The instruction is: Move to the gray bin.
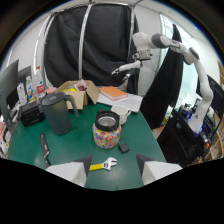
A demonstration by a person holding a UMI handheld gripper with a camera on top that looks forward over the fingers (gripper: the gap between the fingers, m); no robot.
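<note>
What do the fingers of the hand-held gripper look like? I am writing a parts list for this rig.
Only the two fingertips of the hand-held gripper show. Each finger is a pale, whitish-grey wedge with a darker inner face tapering to a point. They stand apart, nothing between them. No cables, markings or sleeve are visible; the rest of the body is hidden.

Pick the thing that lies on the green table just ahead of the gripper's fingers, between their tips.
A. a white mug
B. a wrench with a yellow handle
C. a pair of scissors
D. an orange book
B: the wrench with its yellow handle lies on the green table between the open gripper fingertips; the white mug and orange book sit farther back, beyond the colourful jar.
</note>
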